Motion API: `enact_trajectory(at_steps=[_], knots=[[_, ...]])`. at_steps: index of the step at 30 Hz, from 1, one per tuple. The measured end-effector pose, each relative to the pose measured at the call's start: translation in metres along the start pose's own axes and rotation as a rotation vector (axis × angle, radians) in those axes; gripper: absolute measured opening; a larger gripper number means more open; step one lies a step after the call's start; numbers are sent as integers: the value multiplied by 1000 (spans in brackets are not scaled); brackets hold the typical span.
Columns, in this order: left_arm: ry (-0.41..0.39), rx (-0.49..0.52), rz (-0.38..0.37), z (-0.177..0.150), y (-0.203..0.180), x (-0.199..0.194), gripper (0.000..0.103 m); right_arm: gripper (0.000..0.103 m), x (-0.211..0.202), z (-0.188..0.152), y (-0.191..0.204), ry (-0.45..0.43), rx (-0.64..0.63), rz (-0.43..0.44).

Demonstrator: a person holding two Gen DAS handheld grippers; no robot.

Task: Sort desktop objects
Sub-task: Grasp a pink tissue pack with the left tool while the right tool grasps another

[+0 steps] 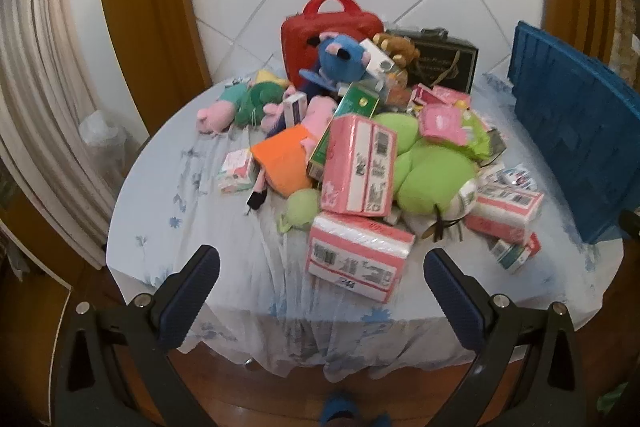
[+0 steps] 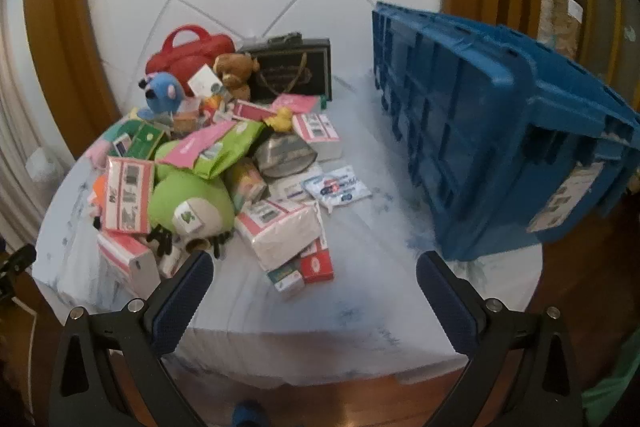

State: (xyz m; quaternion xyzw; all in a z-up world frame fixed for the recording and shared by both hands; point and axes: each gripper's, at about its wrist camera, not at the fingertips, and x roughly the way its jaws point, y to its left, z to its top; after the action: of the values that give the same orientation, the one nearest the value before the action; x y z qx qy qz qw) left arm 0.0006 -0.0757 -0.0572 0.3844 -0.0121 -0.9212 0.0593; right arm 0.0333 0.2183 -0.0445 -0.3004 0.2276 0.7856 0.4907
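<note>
A round table (image 1: pixel 224 267) draped in a pale blue flowered cloth carries a heap of toys and packets, and the big green plush toy (image 1: pixel 434 173) at the heart of the heap serves as the marker for everything else. Leaning against its left side stands a pink tissue pack (image 1: pixel 360 169), and just in front of that lies a second pink tissue pack (image 1: pixel 358 259), nearest the table's front edge. Left of the green toy is an orange cloth (image 1: pixel 284 159), and farther left a pink plush pig (image 1: pixel 216 117). Behind the green toy a blue plush toy (image 1: pixel 338 57) sits high on the pile, with a red case (image 1: pixel 330 23) standing behind it, a brown teddy bear (image 2: pixel 236 69) to its right and a dark box (image 2: pixel 296 67) at the very back. To the right of the green toy a white plastic packet (image 2: pixel 338 187) lies flat on the cloth, and well beyond it a blue crate (image 2: pixel 500 131) rests tipped on its side along the table's right edge. The left gripper (image 1: pixel 322 277) hovers above the front of the table with its jaws spread wide and nothing between them. The right gripper (image 2: pixel 314 285) is likewise wide apart and empty, over the bare cloth in front and right of the green toy.
</note>
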Motion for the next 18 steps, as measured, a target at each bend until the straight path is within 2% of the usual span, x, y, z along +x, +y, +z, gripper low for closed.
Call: enact_trajectory(at_steps=[5,11,13,14,18], knots=[[80,-29,-17,1,11,40,103,103,28,-3,6,53,88,-81],[162,-52,-58,5,9,89,103,102,68,-2,6,141,122,-93],[202,-66,-47,6,3,106,103,98,76,-6,4,146,219,-182],[219,-74,-47,6,-1,111,103,96,79,-8,2,158,235,-198],[261,-125,-37,10,-18,128,103,95,92,-14,-14,212,255,-186]])
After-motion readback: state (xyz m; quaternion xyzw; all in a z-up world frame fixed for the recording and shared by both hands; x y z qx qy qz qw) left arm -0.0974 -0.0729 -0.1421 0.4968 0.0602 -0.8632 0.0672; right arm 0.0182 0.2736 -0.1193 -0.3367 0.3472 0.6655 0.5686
